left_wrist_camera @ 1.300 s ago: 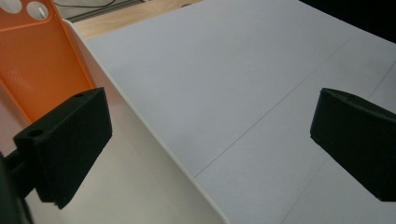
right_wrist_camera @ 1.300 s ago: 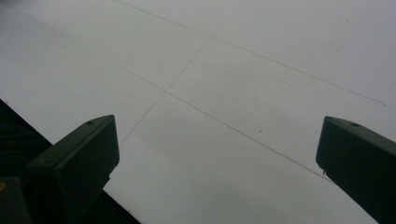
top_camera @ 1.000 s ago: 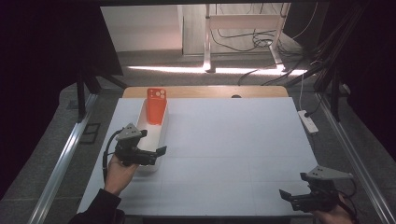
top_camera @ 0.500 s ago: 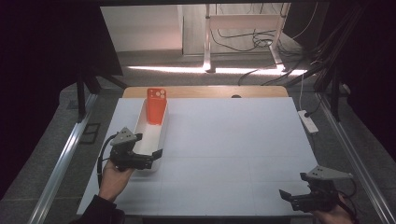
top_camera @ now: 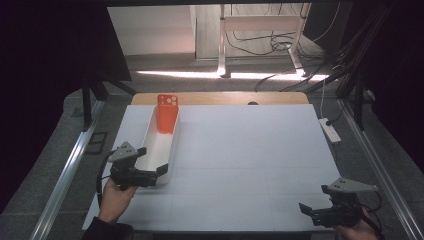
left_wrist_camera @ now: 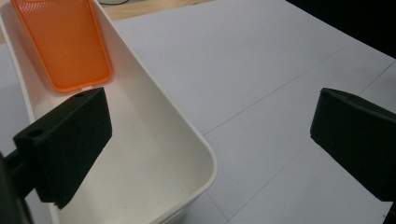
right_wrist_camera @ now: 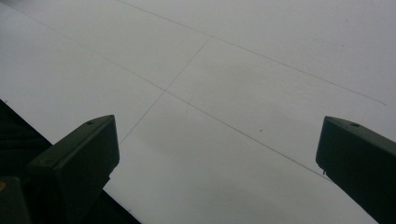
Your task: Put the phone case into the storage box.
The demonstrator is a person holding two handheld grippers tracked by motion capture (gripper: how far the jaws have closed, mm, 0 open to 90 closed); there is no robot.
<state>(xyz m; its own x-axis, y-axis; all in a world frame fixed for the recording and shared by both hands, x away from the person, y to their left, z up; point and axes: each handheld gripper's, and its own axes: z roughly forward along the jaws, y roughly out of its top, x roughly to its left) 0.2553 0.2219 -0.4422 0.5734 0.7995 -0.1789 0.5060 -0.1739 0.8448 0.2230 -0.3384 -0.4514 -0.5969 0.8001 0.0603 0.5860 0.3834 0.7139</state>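
Observation:
A long white tray (top_camera: 150, 150) lies at the table's left, running front to back. An orange phone case (top_camera: 167, 113) leans upright in its far end; the left gripper view shows the phone case (left_wrist_camera: 65, 42) against the tray's inner wall (left_wrist_camera: 154, 140). My left gripper (top_camera: 156, 172) is open at the tray's near end, one jaw over the tray's inside and the other over the white tabletop, nothing between them (left_wrist_camera: 210, 140). My right gripper (top_camera: 306, 210) is open near the front right edge, empty, above bare tabletop (right_wrist_camera: 215, 154).
A white tabletop (top_camera: 250, 150) with thin seam lines covers the work area. A white power strip (top_camera: 330, 129) lies at the right edge. Metal rails run along both sides, and cables hang behind the table's wooden far edge (top_camera: 220, 98).
My left gripper has drawn back toward the near end of the tray and slightly left. The right gripper has stayed where it was.

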